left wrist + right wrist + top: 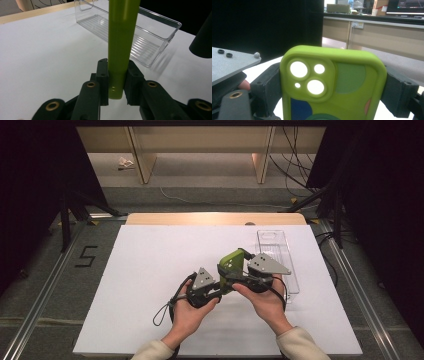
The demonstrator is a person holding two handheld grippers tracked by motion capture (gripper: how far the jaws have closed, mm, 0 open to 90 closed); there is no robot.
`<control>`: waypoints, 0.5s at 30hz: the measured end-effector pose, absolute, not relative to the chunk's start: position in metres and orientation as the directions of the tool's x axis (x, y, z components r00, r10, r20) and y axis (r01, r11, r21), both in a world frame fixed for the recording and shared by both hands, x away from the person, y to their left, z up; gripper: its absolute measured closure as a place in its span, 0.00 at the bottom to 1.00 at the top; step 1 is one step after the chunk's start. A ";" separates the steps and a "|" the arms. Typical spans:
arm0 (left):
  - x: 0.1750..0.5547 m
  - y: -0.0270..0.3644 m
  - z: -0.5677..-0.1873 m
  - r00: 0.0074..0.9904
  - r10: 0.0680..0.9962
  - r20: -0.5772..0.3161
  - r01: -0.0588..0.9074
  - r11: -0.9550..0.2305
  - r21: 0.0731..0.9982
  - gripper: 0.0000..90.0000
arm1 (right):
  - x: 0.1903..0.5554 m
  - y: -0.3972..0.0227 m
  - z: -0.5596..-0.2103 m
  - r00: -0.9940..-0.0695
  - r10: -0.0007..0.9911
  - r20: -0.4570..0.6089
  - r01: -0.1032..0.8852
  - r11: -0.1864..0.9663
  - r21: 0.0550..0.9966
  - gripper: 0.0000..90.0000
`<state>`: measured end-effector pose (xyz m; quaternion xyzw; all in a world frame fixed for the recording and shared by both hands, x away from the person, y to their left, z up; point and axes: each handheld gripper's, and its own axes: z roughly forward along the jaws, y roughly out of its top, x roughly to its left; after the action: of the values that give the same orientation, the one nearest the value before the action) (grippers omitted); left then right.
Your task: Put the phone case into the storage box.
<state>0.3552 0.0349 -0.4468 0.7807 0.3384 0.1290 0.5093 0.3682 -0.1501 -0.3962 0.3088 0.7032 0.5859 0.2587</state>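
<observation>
- Hands are coming in low in the high view, each carrying a gripper over the white table (150, 270), and the 2 are meeting in the middle around a green phone case (231, 264).
- Clear plastic bin (278, 260) is sitting just beside the right hand, empty; judging by the layout, that is where the case is heading.
- Right gripper (332, 82) is clamping the case across its width, jaws spread wide, pads pressing both long edges near the camera cutout.
- Left gripper (117, 82) is pinching the case's thin edge, jaws nearly closed on it.
- Doing this handover well: one grip should be staying firm while the other lets go, keeping the soft case from twisting or dropping.
</observation>
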 end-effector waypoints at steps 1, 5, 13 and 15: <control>0.356 0.035 -0.446 0.739 0.660 -0.136 0.391 -0.257 0.884 0.79 | 0.368 -0.150 -0.396 -0.676 0.736 -0.004 0.128 0.123 0.984 0.18; 0.358 0.037 -0.446 0.737 0.665 -0.122 0.385 -0.265 0.884 0.60 | 0.369 -0.152 -0.392 -0.677 0.736 -0.003 0.122 0.115 0.986 0.18; 0.358 0.047 -0.441 0.723 0.686 -0.084 0.368 -0.281 0.886 0.23 | 0.373 -0.163 -0.386 -0.660 0.751 0.003 0.116 0.098 0.988 0.18; 0.359 0.051 -0.439 0.737 0.671 -0.075 0.356 -0.293 0.887 0.18 | 0.374 -0.166 -0.384 -0.655 0.755 0.004 0.114 0.093 0.989 0.18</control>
<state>0.3589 0.0508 -0.4394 0.7883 0.3260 0.1584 0.4972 0.3740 -0.1656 -0.3838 0.3157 0.6882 0.5950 0.2697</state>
